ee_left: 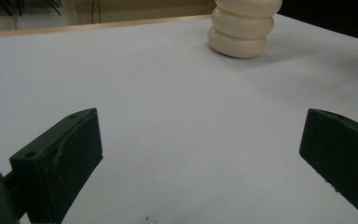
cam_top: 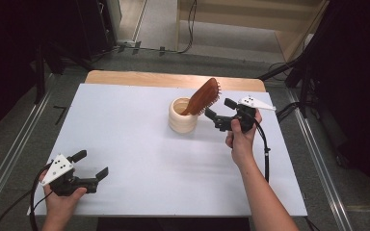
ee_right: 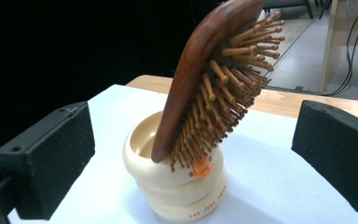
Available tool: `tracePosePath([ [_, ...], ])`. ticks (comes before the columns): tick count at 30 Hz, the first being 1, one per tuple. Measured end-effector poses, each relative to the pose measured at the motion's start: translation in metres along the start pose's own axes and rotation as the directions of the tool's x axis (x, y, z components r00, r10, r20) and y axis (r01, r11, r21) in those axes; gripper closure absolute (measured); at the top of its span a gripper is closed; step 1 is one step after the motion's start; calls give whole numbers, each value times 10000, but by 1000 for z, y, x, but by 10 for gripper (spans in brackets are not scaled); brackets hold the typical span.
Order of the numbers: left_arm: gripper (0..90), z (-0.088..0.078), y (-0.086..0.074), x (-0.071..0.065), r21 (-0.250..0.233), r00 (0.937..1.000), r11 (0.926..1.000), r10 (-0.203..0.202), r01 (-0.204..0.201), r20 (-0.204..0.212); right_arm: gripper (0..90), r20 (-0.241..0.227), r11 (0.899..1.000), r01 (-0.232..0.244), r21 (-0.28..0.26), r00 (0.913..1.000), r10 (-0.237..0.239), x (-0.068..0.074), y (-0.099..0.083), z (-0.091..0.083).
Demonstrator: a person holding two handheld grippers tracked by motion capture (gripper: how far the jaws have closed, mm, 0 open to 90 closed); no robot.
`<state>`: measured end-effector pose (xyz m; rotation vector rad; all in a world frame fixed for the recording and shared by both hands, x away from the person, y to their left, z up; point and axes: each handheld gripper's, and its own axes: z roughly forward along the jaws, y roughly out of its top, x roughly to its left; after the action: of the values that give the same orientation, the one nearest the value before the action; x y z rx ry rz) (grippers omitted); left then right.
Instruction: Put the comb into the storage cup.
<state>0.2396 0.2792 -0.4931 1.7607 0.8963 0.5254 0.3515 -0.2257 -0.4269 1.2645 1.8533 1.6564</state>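
Wooden hairbrush [cam_top: 206, 95] leans, handle down, in a cream ringed cup [cam_top: 182, 116] toward the far right of the white surface [cam_top: 139, 144]. Left gripper [cam_top: 90, 166], fingers spread and empty, waits at the near left corner; right gripper [cam_top: 219, 111], fingers parted, hovers just beside the cup. One brush, one cup, two grippers. A careless nudge of the tilted brush could topple the cup.

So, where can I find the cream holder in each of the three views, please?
High view: the cream holder stands right of the table's middle, just left of the right gripper.
Left gripper view: at the top edge, right of centre, far beyond the open jaws, its top cut off.
Right gripper view: bottom centre, between the open jaws.
Shared landmark: the table's wooden far edge.
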Motion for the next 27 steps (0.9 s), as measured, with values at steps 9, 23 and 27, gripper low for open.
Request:
tracePosePath([
  [9,0,0,0,0,-4,10000,10000,16,-16,5,0,46,9994,325,-88,9995,-325,0,-5,-18],
  [23,0,0,0,0,18,10000,10000,35,-35,-7,0,130,9954,963,-4,9953,-962,2,-19,-43],
  [27,0,0,0,0,24,10000,10000,31,-31,-8,0,184,9940,1089,51,9939,-1090,1,-23,-49],
])
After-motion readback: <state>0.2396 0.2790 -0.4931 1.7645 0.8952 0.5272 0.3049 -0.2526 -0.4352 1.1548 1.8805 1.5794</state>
